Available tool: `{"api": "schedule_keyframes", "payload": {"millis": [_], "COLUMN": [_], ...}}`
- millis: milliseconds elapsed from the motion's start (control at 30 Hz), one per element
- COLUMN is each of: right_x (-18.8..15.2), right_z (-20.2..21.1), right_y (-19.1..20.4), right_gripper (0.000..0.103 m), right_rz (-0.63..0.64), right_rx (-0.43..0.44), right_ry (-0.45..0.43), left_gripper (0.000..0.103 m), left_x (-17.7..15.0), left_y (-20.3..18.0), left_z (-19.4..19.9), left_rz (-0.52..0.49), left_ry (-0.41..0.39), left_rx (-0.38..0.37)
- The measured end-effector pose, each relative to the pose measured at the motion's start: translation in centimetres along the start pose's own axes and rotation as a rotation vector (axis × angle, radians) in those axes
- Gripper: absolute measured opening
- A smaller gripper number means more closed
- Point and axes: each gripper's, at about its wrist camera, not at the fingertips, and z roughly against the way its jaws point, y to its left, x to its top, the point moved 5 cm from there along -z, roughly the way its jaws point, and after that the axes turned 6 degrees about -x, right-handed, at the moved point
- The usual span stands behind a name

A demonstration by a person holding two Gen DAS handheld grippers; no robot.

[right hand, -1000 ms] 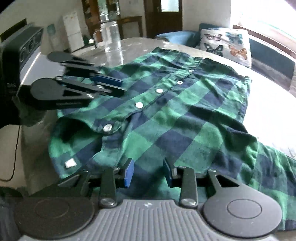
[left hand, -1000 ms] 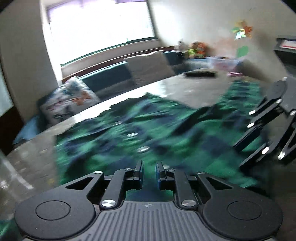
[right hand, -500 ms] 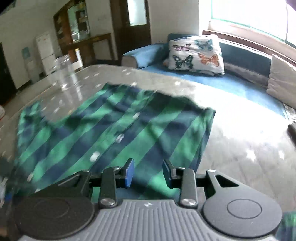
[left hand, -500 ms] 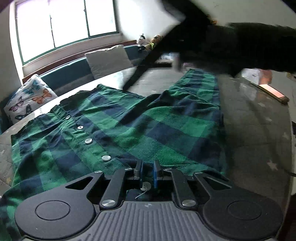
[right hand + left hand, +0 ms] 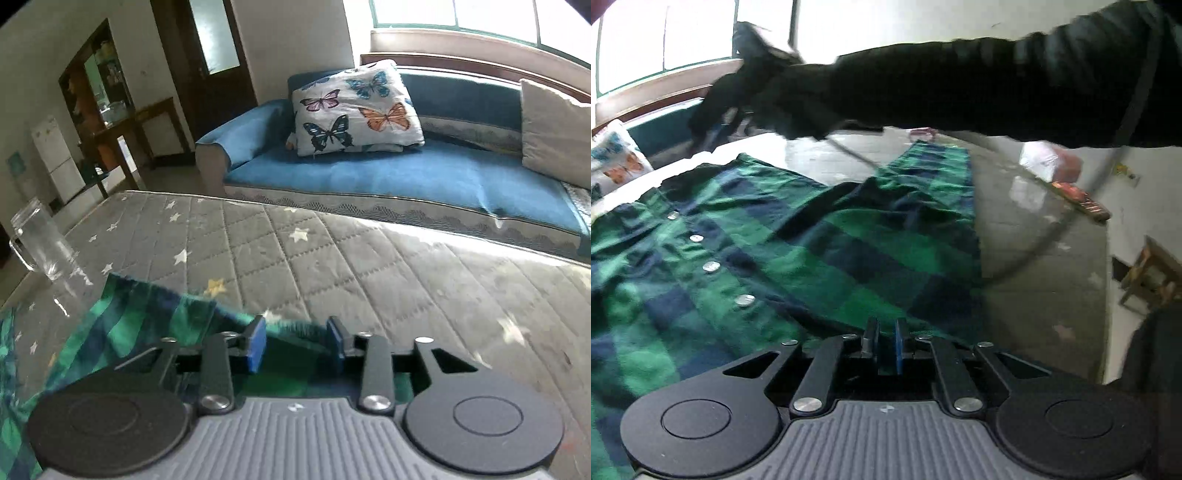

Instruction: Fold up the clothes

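A green and navy plaid shirt (image 5: 820, 243) lies spread on the table, button row up. In the left wrist view my left gripper (image 5: 886, 341) is at the shirt's near edge, its fingers shut on a fold of the fabric. A person's black sleeve (image 5: 960, 85) reaches across above the shirt and carries my right gripper (image 5: 716, 122), blurred, to the far corner. In the right wrist view the right gripper (image 5: 295, 332) hovers over that far edge of the shirt (image 5: 147, 314). Its jaws are opening, with cloth below and between them but not pinched.
The table has a grey quilted cover with stars (image 5: 369, 258). A glass mug (image 5: 40, 243) stands near the shirt's far left corner. A blue sofa (image 5: 406, 177) with a butterfly pillow (image 5: 354, 107) runs behind. A white box (image 5: 1045, 162) and a cable (image 5: 1052, 236) lie at the right.
My right gripper has swept across the shirt from the collar side to its far edge. My left gripper has closed on the near edge and its view has swung toward the sleeve side.
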Motion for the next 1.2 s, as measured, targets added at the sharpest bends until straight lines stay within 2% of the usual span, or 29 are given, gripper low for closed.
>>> {"api": "schedule_keyframes", "payload": {"millis": [133,233,300,367,433,567,667,800,967,1000,1100,1200], "right_x": [-0.4,-1.1,-1.7,-2.1,-2.4,-1.1,-0.1,0.5,-0.7,-1.0,-1.0,-0.5], "right_z": [-2.7,-2.7,-1.8,-1.1,-0.6,-0.2,-0.5,-1.9,-3.9,-4.2,-4.6,-4.8], "right_y": [0.2,1.0,1.9,2.8,3.6,4.3,5.6,8.4,12.5,13.2,15.0,15.7], "right_gripper": [0.038,0.039,0.03,0.029,0.029,0.03,0.041,0.038,0.038,0.04,0.042,0.041], "right_rz": [-0.001,0.048,0.079,0.141,0.2,0.19,0.183,0.216,0.31,0.329,0.37,0.355], "right_rx": [0.006,0.026,0.071,0.086,0.085,0.053,0.081,0.117,0.153,0.151,0.149,0.148], "right_ry": [0.065,0.069,0.087,0.1,0.1,0.04,0.018,0.013,0.038,0.039,0.022,0.013], "left_gripper": [0.007,0.006,0.006,0.006,0.007,0.007,0.011,0.011,0.017,0.02,0.02,0.023], "left_x": [-0.1,-0.3,-0.6,-0.9,-1.0,-0.8,-0.6,-0.2,-0.3,-0.4,-0.8,-0.8], "left_y": [0.4,0.5,0.2,-0.2,-0.5,-0.2,-0.2,0.4,1.6,1.9,2.1,2.2], "left_z": [-0.1,0.0,0.1,0.2,0.3,0.4,0.7,1.4,2.1,2.1,2.4,3.1], "left_rz": [0.033,0.063,0.061,0.056,0.055,0.071,0.054,0.063,0.111,0.124,0.152,0.164], "left_ry": [0.001,0.0,0.004,0.008,0.005,0.008,0.011,-0.009,-0.022,-0.019,-0.019,-0.044], "left_rx": [-0.04,-0.082,-0.1,-0.122,-0.126,-0.141,-0.122,-0.076,-0.025,-0.018,-0.008,0.015]}}
